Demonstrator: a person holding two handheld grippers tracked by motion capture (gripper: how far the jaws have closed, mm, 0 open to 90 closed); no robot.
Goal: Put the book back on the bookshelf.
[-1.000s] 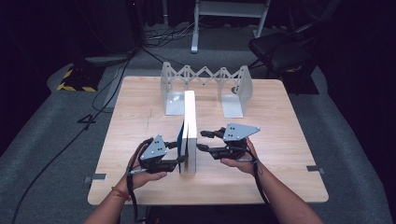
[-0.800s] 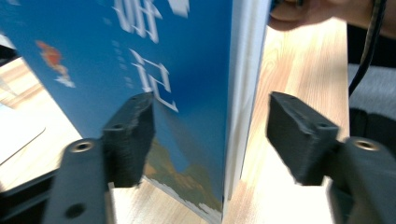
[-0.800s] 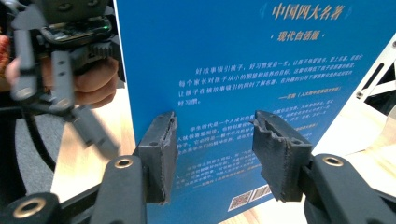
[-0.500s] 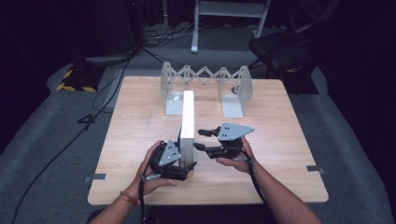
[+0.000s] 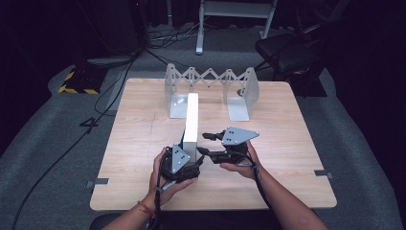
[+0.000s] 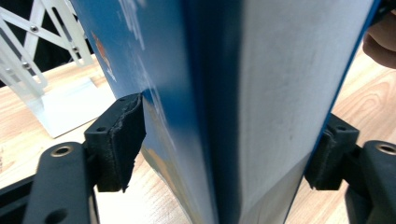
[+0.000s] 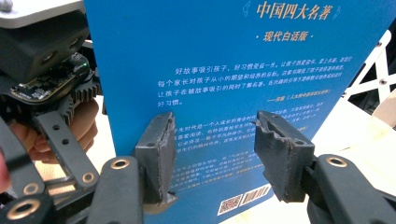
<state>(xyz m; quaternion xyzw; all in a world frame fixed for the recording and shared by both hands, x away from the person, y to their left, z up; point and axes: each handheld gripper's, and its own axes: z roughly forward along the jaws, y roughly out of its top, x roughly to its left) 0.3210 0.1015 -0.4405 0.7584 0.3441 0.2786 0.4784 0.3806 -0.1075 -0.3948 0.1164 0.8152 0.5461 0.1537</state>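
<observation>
A thick blue-covered book with a white page block (image 5: 191, 120) stands upright on its edge on the pale wooden desk (image 5: 287, 143), near the middle, its far end just in front of the left plate of a grey metal expanding book rack (image 5: 210, 91) that stands at the far side of the desk; in the high view the book's near end lies between the two hands. The left claw (image 5: 194, 160) sits at that near end; in the left gripper view its two black padded jaws straddle the book (image 6: 261, 93), one pad on the blue cover at the left, the other on the far cover at the right; its jaws have just been closing after a wider opening, with the book between them; whether the pads press the covers or merely touch them I cannot tell. The right claw (image 5: 207, 143) is at the book's right side, its jaws pointing at the cover; in the right gripper view its two worn black pads (image 7: 161, 154) stand apart and released in front of the blue back cover (image 7: 219, 70), which carries white printed text and a barcode near the bottom; the jaws have just been opening a little, gripping nothing. The left claw's body, with gears and a circuit board (image 7: 46, 79), shows at the left of that view.
</observation>
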